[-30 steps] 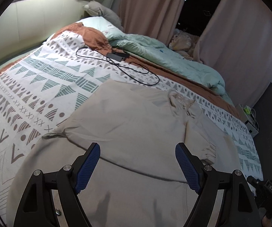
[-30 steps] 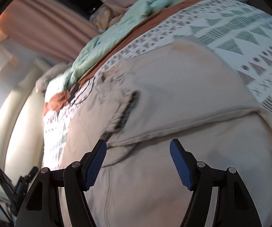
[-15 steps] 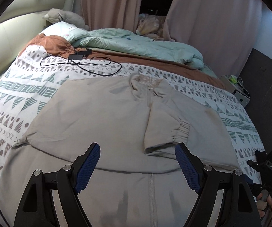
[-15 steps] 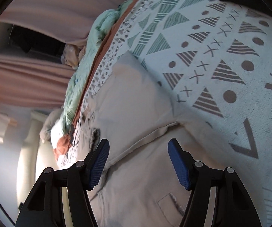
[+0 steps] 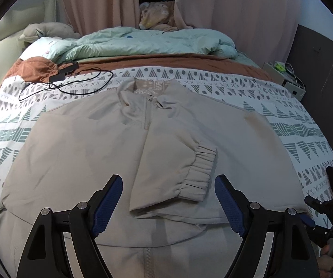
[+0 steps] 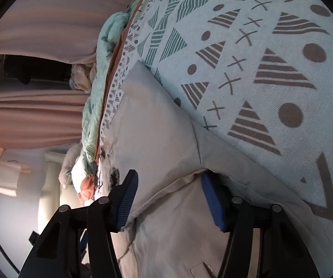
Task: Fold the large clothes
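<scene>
Beige cloth covers most of the bed: a zip jacket (image 5: pixel 78 153) lies spread front-up on the patterned bedspread (image 5: pixel 289 125), collar at twelve o'clock in the left wrist view, hem toward six o'clock; one sleeve (image 5: pixel 175 169) is folded across the chest, its gathered cuff at centre; bare bedspread borders the jacket at three and nine o'clock, and a black cable (image 5: pixel 73 85) with its adapter lies at ten o'clock, apart from the shoulder; a mint duvet (image 5: pixel 148 41) is bunched along the far edge before the curtains. Left gripper (image 5: pixel 168 203) hovers above the lower chest, jaws wide apart and nothing between them; right gripper (image 6: pixel 168 199), rolled sideways at the jacket's side edge, has its jaws closing with a raised fold of the beige cloth between them, one blue pad tucked beneath that fold, the other not yet touching.
</scene>
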Demonstrator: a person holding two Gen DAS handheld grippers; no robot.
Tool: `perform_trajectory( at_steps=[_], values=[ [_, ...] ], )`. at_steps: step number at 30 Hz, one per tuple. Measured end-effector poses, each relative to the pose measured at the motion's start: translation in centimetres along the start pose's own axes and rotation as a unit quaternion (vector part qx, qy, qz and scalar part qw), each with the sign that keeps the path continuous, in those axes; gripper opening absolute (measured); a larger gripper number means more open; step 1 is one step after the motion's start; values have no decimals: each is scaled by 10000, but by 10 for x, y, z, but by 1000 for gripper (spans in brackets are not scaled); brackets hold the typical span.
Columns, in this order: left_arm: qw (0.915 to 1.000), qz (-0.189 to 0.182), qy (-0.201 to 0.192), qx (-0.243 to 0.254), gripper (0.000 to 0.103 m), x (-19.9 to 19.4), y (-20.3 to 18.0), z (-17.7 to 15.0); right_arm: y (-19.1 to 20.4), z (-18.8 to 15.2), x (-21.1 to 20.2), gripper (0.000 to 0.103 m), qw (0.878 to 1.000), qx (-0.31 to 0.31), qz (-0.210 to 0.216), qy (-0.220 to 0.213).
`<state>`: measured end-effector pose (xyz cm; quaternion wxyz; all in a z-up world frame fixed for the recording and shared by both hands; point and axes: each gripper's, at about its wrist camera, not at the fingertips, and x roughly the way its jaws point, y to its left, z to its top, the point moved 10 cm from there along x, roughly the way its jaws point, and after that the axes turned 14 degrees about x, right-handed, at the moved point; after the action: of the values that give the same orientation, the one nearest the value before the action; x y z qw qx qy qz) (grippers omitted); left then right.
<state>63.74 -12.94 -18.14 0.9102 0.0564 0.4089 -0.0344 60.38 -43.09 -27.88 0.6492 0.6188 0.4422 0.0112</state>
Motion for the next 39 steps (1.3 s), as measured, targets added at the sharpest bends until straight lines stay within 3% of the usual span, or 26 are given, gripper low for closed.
perform_trajectory(
  at_steps=[1, 4, 8, 15, 17, 18, 19, 21, 26, 28, 34, 39],
  values=[
    [10000, -20, 41, 64, 82, 6, -6, 0, -5, 4, 0, 29, 9999, 92, -35, -41],
    [9994, -3, 191, 297, 82, 22, -21, 0, -18, 15, -5, 13, 9989, 439, 59, -155],
    [9964, 197, 470, 684, 82, 44, -34, -9, -20, 25, -16, 10, 9980, 507, 146, -347],
    [9932, 155, 761, 871, 81, 65, -41, -28, -22, 29, -20, 10, 9973, 585, 226, -373],
    [9916, 108, 805, 1002, 70, 69, -44, -31, -22, 30, -21, 10, 9974, 571, 233, -364],
    [9915, 11, 836, 996, 59, 72, -45, -32, -22, 30, -21, 10, 9975, 568, 239, -353],
    [9918, -60, 858, 948, 49, 72, -44, -32, -23, 31, -21, 10, 9975, 569, 247, -343],
    [9935, -20, 758, 849, 41, 63, -37, -27, -24, 32, -22, 10, 9974, 581, 265, -324],
    [9988, -8, 201, 454, 37, 18, -12, -12, -24, 33, -24, 10, 9975, 544, 212, -403],
    [9998, 37, 69, 176, 22, -1, 7, -12, -23, 32, -25, 10, 9976, 500, 173, -439],
    [9996, 115, -93, -222, 20, -25, 49, -25, -20, 29, -22, 10, 9981, 342, 33, -509],
    [9965, -270, -139, -784, 20, -23, 76, -44, -16, 21, -16, 10, 9988, 189, -46, -443]
  ],
)
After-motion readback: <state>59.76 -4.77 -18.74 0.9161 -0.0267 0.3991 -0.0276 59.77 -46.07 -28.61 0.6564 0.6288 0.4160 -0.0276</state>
